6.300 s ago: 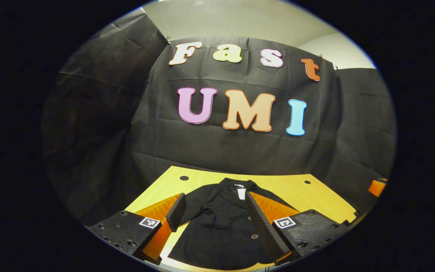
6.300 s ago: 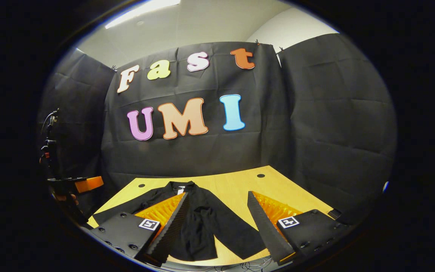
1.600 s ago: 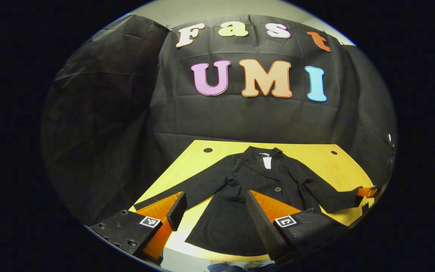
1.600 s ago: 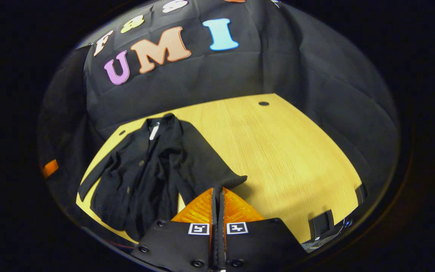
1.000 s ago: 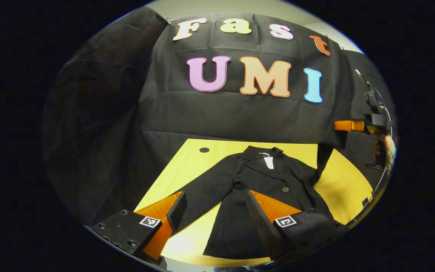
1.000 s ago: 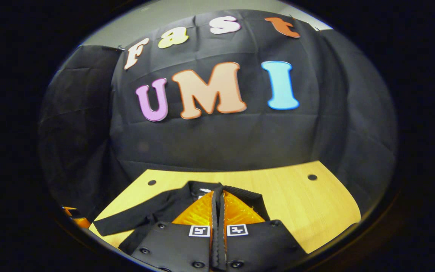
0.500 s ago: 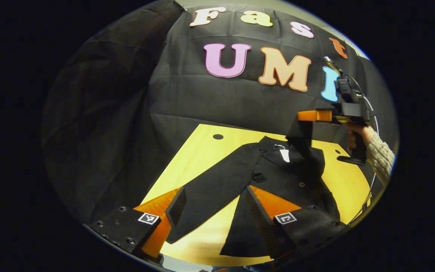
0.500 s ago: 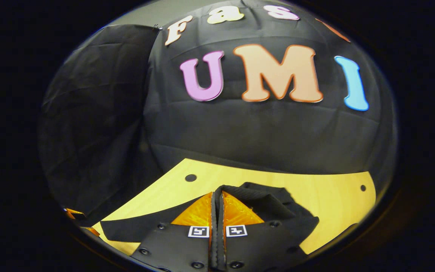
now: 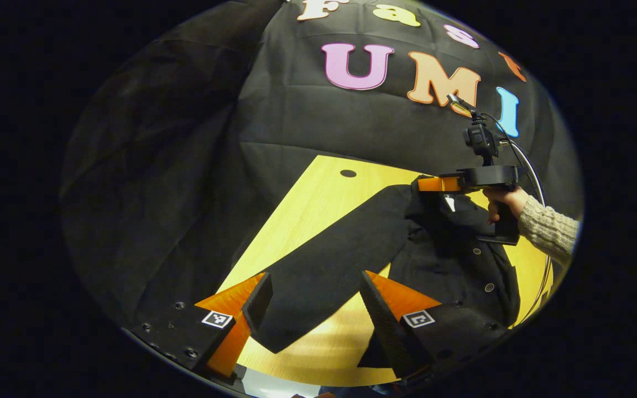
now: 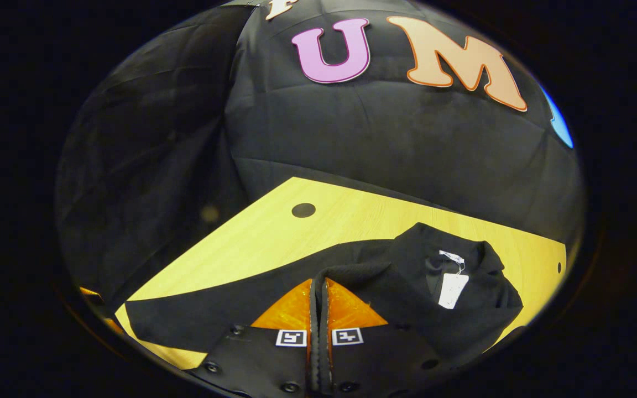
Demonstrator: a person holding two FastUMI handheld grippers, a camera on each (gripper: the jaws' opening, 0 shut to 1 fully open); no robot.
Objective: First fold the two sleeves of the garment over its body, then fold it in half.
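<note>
Black long-sleeved jacket [image 9: 451, 260] is laid on the yellow wooden table [image 9: 307, 210]. Left gripper [image 9: 313, 301] is held with jaws spread above the outstretched left sleeve [image 9: 329, 265]. Right gripper [image 10: 318, 290] is clamped on the right sleeve's cuff [image 10: 351, 273], held over the collar; white tag [image 10: 452, 289] is seen in right gripper view; holding hand [image 9: 504, 199] in left gripper view.

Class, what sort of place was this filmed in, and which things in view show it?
Probably a staged recording booth, not a home: black cloth walls around a bare wooden table, where a person's hand works a handheld gripper over a black jacket.
</note>
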